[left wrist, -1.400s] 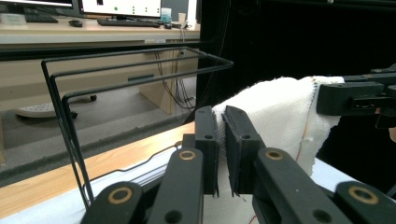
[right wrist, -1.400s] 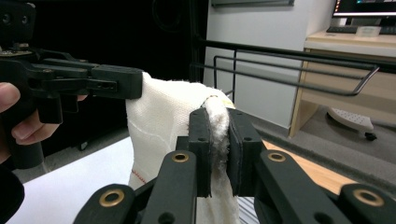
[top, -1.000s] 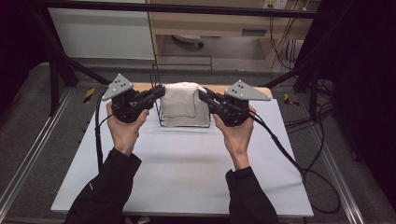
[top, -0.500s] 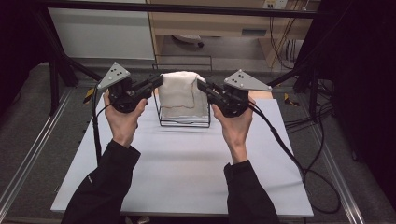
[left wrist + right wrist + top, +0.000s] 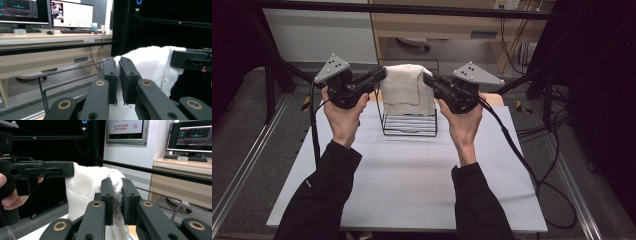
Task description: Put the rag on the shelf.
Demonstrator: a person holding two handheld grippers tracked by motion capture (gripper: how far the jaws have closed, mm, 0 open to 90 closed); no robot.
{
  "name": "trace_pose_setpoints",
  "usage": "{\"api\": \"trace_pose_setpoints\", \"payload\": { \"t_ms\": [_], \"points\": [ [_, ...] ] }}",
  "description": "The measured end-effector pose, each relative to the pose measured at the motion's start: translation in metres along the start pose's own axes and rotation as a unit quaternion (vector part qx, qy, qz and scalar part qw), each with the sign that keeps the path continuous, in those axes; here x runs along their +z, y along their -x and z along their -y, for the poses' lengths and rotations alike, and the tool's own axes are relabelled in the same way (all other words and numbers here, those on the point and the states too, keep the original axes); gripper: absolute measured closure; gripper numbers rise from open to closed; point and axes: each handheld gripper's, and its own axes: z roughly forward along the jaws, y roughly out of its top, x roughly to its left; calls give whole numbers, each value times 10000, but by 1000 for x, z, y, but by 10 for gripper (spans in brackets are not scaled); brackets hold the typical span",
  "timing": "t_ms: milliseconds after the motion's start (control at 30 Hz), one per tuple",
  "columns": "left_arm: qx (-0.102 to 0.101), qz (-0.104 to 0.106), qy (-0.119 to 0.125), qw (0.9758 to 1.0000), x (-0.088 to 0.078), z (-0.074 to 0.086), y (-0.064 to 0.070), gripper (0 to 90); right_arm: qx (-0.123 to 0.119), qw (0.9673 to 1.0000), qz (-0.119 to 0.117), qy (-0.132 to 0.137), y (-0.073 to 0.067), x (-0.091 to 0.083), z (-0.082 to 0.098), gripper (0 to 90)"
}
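A white towel (image 5: 404, 87) with a thin coloured edge line hangs between my two grippers, above a black wire basket (image 5: 409, 125) at the far middle of the table. My left gripper (image 5: 382, 75) pinches the towel's upper left corner, and my right gripper (image 5: 427, 77) pinches its upper right corner. In the left gripper view the jaws (image 5: 118, 75) are shut on a fold of the towel (image 5: 150, 62). In the right gripper view the jaws (image 5: 117, 192) likewise clamp the cloth (image 5: 85, 187). The towel's lower end still reaches into the basket.
The white table top (image 5: 412, 180) stretches toward the person. A wooden desk (image 5: 37, 42) with monitors stands beyond the table. Black frame bars (image 5: 412, 7) cross overhead, and a cable (image 5: 522, 160) trails off to the right.
Both hands have risen together with the towel, so it now hangs higher and longer above the basket. The jaws stay shut on the cloth.
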Motion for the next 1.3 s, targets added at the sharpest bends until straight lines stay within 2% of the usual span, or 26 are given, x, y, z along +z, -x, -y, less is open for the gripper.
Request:
{"api": "trace_pose_setpoints", "payload": {
  "t_ms": [267,633,1300],
  "points": [
    [-12,-50,67,10000,5,-12,-3,840,-5,10000,49,80,4,6,-11,818],
    [96,-148,139,9997,13,-31,-7,840,-32,9997,91,204,9,14,-27,818],
    [83,-318,184,9993,28,-52,-22,840,-46,9992,118,370,18,33,-44,818]
  ]
}}
